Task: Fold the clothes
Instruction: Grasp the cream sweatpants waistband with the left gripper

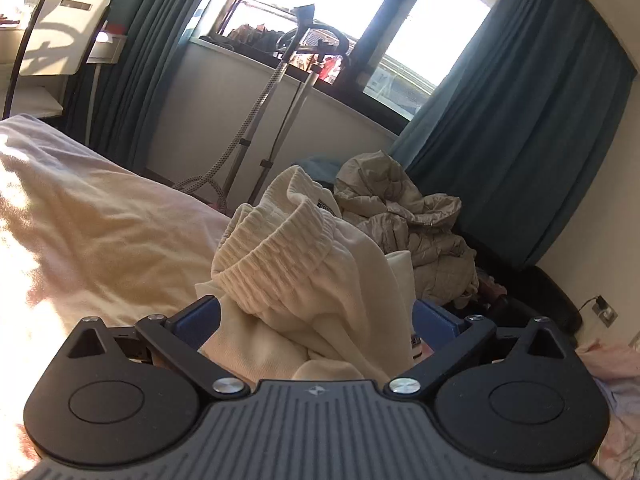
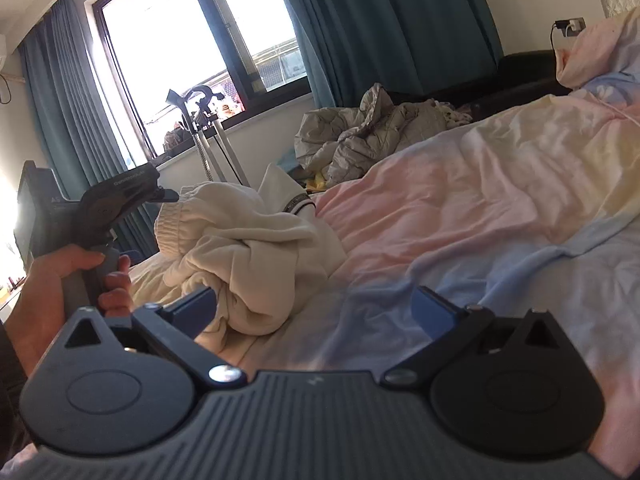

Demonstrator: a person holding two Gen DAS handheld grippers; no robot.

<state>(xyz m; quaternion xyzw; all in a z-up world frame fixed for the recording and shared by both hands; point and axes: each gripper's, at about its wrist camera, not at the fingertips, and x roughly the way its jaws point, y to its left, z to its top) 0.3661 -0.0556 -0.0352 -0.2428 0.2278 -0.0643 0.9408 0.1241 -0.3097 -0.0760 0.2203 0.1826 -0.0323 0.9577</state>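
A cream sweatpants garment (image 1: pixel 304 280) with a ribbed elastic waistband lies crumpled on the bed; it also shows in the right wrist view (image 2: pixel 244 248). My left gripper (image 1: pixel 316 316) is open, its blue fingers (image 1: pixel 200 316) spread wide on either side of the bunched cloth, which fills the gap. In the right wrist view the left gripper's body (image 2: pixel 120 200) is held in a hand by the waistband. My right gripper (image 2: pixel 316 308) is open, its left finger (image 2: pixel 196 304) touching the garment's near fold, its right finger over the bedsheet.
The bed (image 2: pixel 460 208) has a pastel pink, yellow and blue sheet. A grey puffy jacket (image 1: pixel 412 220) lies heaped beyond the garment. A garment steamer stand (image 1: pixel 276 92) stands by the window with teal curtains (image 1: pixel 520 120). A pillow (image 2: pixel 592 48) lies far right.
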